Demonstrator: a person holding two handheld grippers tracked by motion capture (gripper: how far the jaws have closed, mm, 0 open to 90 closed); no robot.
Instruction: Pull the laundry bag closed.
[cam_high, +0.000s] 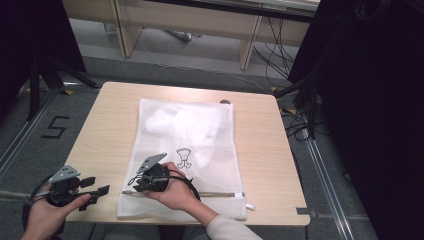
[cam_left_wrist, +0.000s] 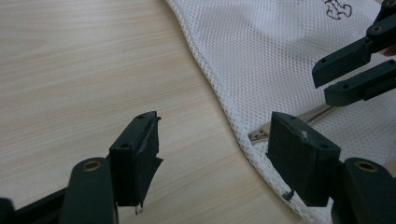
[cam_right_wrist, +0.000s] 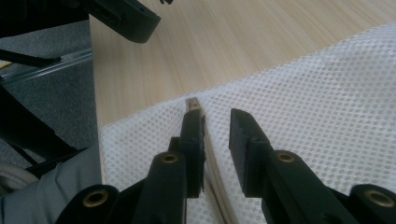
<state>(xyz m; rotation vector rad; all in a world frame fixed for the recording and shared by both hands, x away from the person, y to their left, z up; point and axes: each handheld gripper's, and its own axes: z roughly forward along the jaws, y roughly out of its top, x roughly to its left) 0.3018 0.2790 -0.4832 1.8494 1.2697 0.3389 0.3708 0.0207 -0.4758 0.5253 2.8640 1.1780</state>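
Mesh bag (cam_high: 195, 145): we see it flat on the desk (cam_high: 110, 125), zipper (cam_high: 220, 194) nearest us.
Right tongs (cam_right_wrist: 215, 135): slightly spread, straddling the zipper's end.
Left tongs (cam_left_wrist: 212, 154): spread wide, empty, beside the bag's corner.

Quick headcount: one worktop (cam_high: 110, 125), light wood, and one white mesh laundry bag (cam_high: 200, 125) lying on it. That bag has one zipper (cam_high: 220, 194) along its near edge, one little black printed emblem (cam_high: 183, 157) and one white bundle (cam_high: 175, 125) showing through the mesh at the far end. Two grippers in play: left gripper (cam_high: 97, 192) and right gripper (cam_high: 136, 186), with two black jaws on each, so four in all. Two hands hold them. One number 5 (cam_high: 54, 127) is marked on the floor to the left.
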